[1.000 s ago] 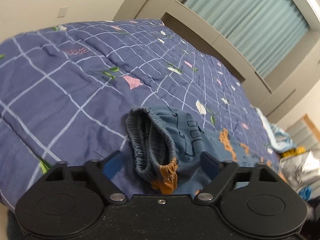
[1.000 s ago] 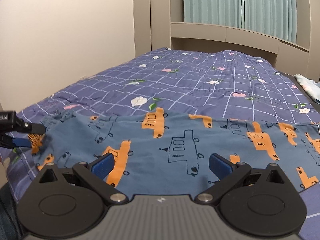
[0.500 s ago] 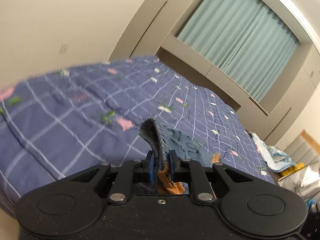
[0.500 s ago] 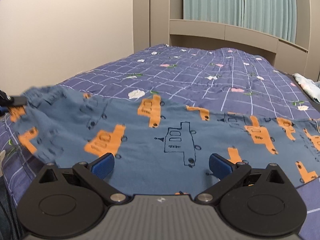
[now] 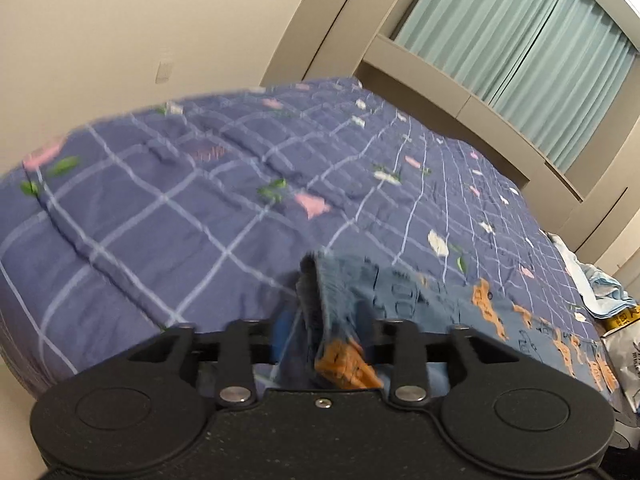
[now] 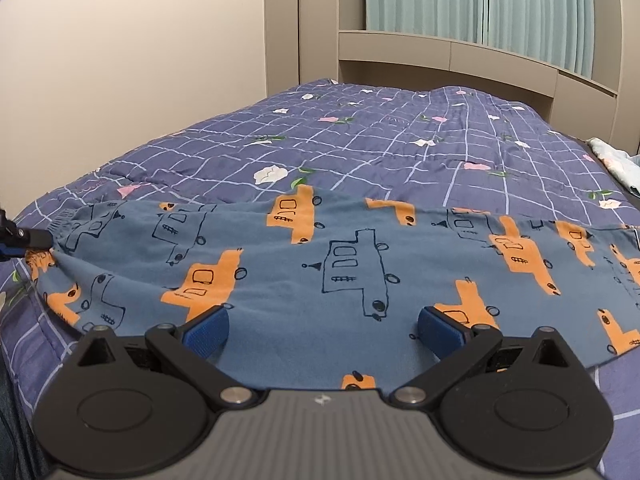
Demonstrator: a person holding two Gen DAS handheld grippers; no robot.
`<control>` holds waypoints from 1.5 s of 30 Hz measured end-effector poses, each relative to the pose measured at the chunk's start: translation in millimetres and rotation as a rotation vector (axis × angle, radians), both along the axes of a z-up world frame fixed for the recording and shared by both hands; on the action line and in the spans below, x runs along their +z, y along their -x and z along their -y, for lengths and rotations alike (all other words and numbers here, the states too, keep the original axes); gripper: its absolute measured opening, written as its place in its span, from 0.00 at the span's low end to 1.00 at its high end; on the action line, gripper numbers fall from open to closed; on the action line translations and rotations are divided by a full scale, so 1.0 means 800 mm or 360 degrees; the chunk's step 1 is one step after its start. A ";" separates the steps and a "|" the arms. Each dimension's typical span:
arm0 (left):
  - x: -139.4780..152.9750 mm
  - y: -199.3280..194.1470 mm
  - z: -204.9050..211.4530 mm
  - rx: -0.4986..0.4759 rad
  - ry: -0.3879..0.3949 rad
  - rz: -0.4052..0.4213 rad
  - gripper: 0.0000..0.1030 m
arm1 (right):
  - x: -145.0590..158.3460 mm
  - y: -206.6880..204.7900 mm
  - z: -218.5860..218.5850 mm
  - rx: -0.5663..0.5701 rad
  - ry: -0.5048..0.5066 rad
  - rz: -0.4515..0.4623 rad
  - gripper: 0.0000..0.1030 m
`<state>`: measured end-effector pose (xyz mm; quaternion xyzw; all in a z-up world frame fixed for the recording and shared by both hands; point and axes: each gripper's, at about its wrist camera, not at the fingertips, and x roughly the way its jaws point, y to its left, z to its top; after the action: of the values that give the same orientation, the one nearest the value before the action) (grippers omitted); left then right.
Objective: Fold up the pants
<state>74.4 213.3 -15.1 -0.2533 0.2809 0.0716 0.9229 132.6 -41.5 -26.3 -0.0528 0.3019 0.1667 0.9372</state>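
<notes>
Left tool (image 5: 322,332) opening, bunched waistband of pants (image 5: 336,292) between its pads, not clearly pressed. Right tool (image 6: 322,326) spread wide, empty, hovering over pants laid flat just ahead on bed (image 6: 360,144). Left tool at pants' far left edge in right view.

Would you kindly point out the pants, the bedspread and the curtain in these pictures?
pants (image 6: 280,280): right wrist view, on the flat blue cloth printed with orange trucks.
bedspread (image 6: 400,140): right wrist view, on a bare checked patch beyond the pants.
curtain (image 5: 520,40): left wrist view, on the pale green folds.
</notes>
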 end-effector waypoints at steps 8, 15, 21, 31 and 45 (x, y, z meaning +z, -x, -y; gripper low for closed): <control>0.034 -0.043 0.053 -0.0209 -0.0209 0.0143 0.63 | -0.004 0.001 0.004 0.0001 -0.0040 0.0010 1.00; 0.005 -0.104 0.101 -0.0338 -0.0415 -0.0008 0.63 | 0.002 -0.001 0.023 -0.0013 -0.0053 0.0040 1.00; -0.021 -0.122 0.110 -0.0337 -0.0675 -0.0126 0.61 | 0.000 -0.014 0.073 -0.0143 -0.0057 0.0032 1.00; 0.014 -0.153 0.159 -0.0416 -0.0544 -0.0036 0.85 | 0.006 -0.024 0.176 -0.0294 -0.0082 0.0026 1.00; -0.039 -0.285 0.240 -0.0388 -0.0655 -0.0239 0.91 | -0.004 -0.025 0.272 -0.0526 -0.0157 -0.0009 1.00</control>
<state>302.7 21.1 -46.1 -0.0183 0.3568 0.0339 0.9334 152.5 -258.9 -29.9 0.0440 0.3005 0.0250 0.9524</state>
